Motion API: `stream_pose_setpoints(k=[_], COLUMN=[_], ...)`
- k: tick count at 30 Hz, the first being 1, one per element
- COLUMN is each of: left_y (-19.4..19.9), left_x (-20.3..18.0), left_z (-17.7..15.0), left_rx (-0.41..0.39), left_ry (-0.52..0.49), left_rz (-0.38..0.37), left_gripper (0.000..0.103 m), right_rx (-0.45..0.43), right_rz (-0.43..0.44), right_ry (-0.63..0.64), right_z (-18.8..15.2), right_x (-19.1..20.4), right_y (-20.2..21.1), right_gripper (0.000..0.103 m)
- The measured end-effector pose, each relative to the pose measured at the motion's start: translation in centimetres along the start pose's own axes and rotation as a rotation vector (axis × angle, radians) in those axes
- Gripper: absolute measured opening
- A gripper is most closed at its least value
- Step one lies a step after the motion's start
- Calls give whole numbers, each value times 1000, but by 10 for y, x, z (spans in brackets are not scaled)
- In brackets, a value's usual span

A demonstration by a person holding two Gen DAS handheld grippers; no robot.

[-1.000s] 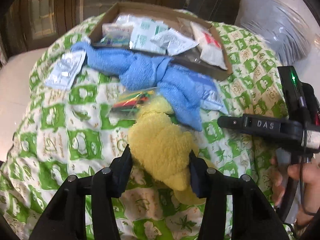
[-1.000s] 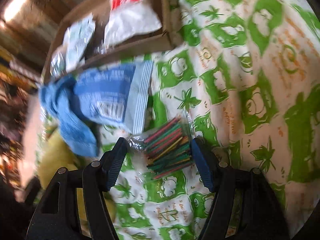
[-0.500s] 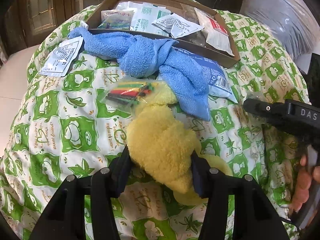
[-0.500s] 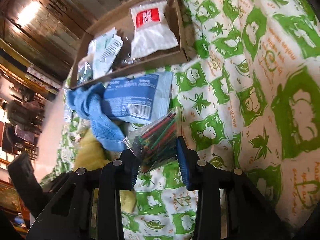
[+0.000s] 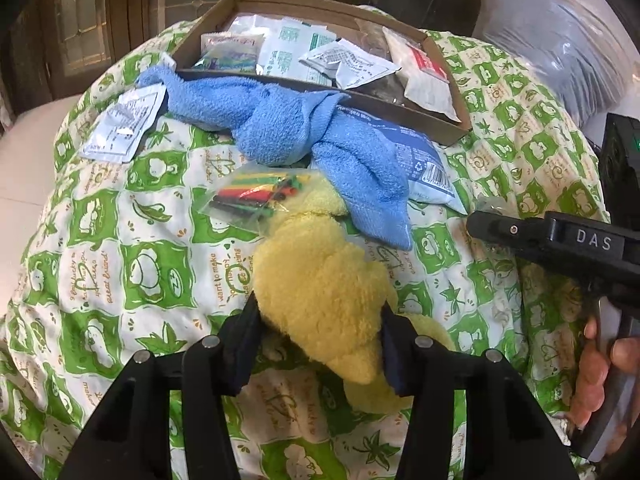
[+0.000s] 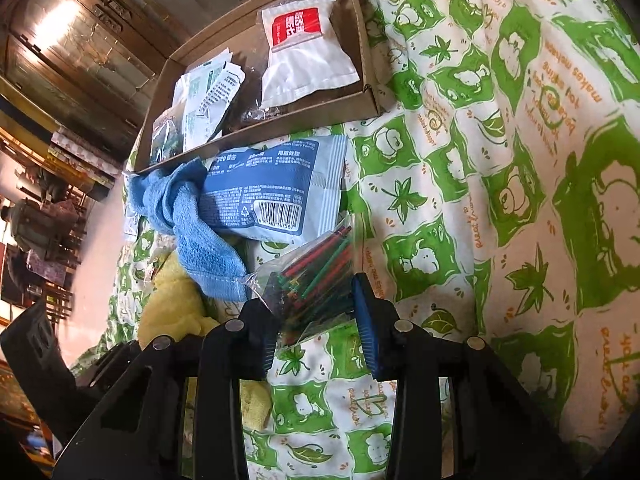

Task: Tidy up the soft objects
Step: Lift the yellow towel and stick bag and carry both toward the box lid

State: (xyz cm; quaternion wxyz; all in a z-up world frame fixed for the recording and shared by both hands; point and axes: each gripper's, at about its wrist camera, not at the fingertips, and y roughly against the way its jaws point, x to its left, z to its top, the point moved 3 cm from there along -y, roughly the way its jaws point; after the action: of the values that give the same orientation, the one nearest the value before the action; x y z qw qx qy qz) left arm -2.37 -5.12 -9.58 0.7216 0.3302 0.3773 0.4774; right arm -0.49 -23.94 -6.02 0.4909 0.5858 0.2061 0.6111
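Observation:
My left gripper (image 5: 318, 344) is shut on a yellow plush toy (image 5: 320, 292) lying on the green-and-white quilt (image 5: 120, 272). My right gripper (image 6: 316, 320) is shut on a clear bag of coloured sticks (image 6: 316, 280) and holds it just above the quilt (image 6: 480, 200). A blue towel (image 5: 288, 128) lies beyond the plush toy, partly over a blue-and-white pouch (image 6: 276, 192). A second bag of coloured sticks (image 5: 256, 196) rests at the plush toy's far end. A cardboard tray (image 5: 420, 120) holding several packets stands at the back.
A white sachet (image 5: 124, 124) lies on the quilt left of the towel. A grey plastic-wrapped bundle (image 5: 560, 32) sits at the back right. The right gripper's body (image 5: 568, 244) shows at the right of the left wrist view. Dark wooden cabinets (image 6: 80, 40) stand behind.
My right gripper closed on the bag of coloured sticks and lifted it off the quilt. My left gripper stayed shut on the yellow plush toy, shifting slightly.

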Motion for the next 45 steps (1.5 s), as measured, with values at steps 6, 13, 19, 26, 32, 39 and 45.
stream_pose_setpoints(k=[6, 13, 19, 26, 32, 39, 45], left_y=[5, 10, 18, 23, 27, 47, 61], left_x=[-4, -7, -12, -17, -20, -20, -25], left_z=[1, 0, -1, -1, -1, 5, 12], left_rx=[-27, -48, -81, -100, -116, -174, -215], left_ry=[-30, -41, -64, -95, -107, -111, -141], left_rz=[3, -1, 2, 20, 28, 45, 63], left_gripper=[50, 50, 50, 50, 50, 50, 49], right_rx=[-5, -3, -22, -30, -43, -47, -60], right_rz=[-8, -18, -11, -10, -6, -5, -11], right_ry=[0, 8, 4, 7, 10, 12, 21], right_z=[0, -1, 1, 1, 2, 1, 1], right_x=[0, 1, 2, 1, 1, 2, 4], right_y=[0, -2, 0, 2, 5, 7, 10], right_gripper=[34, 34, 34, 34, 34, 34, 34])
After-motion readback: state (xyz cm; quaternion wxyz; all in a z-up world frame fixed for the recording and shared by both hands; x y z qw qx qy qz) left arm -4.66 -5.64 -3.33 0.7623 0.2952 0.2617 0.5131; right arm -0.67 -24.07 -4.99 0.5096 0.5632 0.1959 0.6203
